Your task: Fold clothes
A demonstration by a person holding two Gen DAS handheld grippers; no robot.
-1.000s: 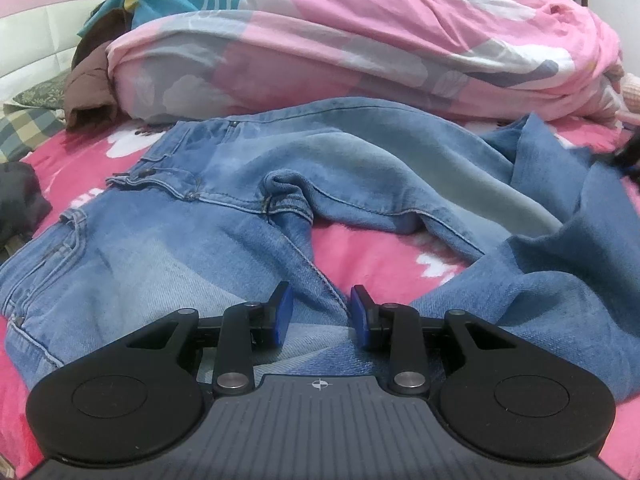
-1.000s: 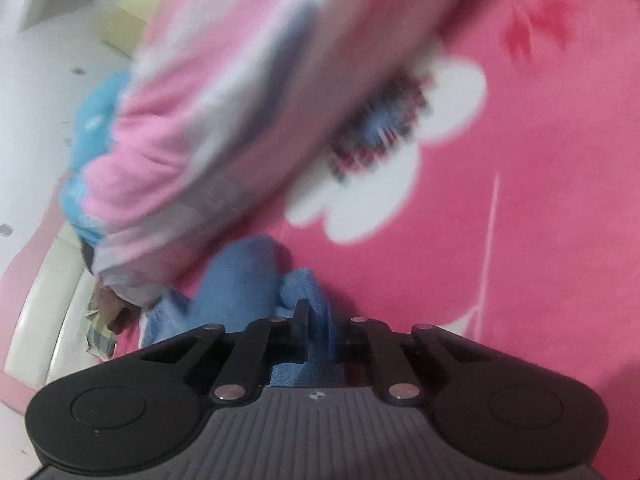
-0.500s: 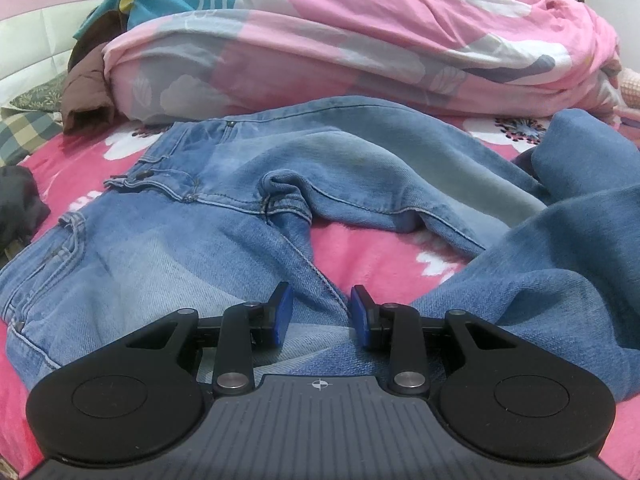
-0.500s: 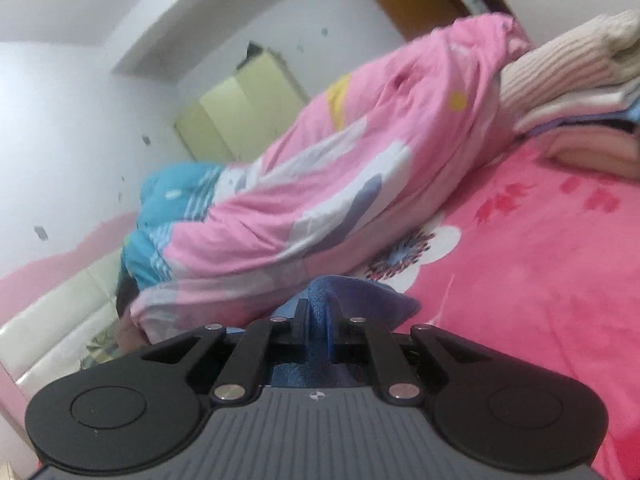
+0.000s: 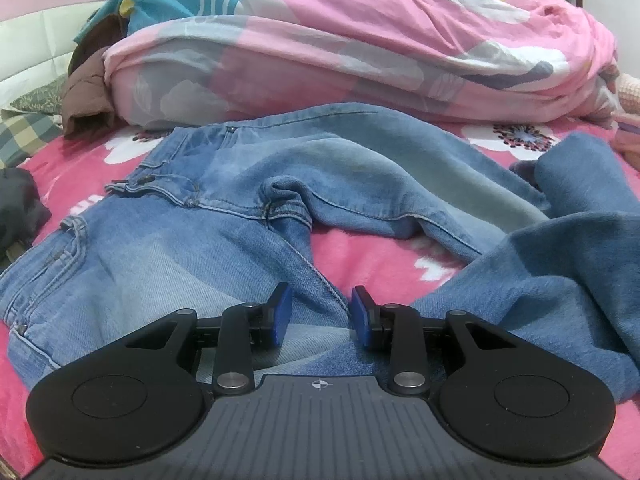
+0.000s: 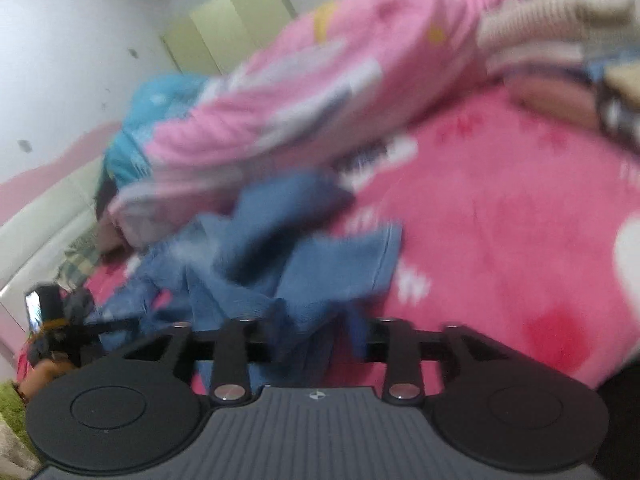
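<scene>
Loosely, jeans [image 5: 248,216] between parted fingers [image 5: 282,312]

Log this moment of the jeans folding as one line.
task: fold clothes | left gripper: open, over jeans | right gripper: jaws just opened, leg hem released | bed

One pair of jeans [image 5: 248,208] is seen spread on one pink flowered bedsheet [image 5: 360,248]; one rolled quilt [image 5: 360,52] is counted behind them; one brown garment [image 5: 86,96] and one dark garment [image 5: 20,208] are seen at the left; one checked pillow [image 5: 24,140] is counted; in the blurred right view, perhaps three or four folded items [image 6: 560,36] are stacked; one green wardrobe [image 6: 236,28] is counted.
</scene>
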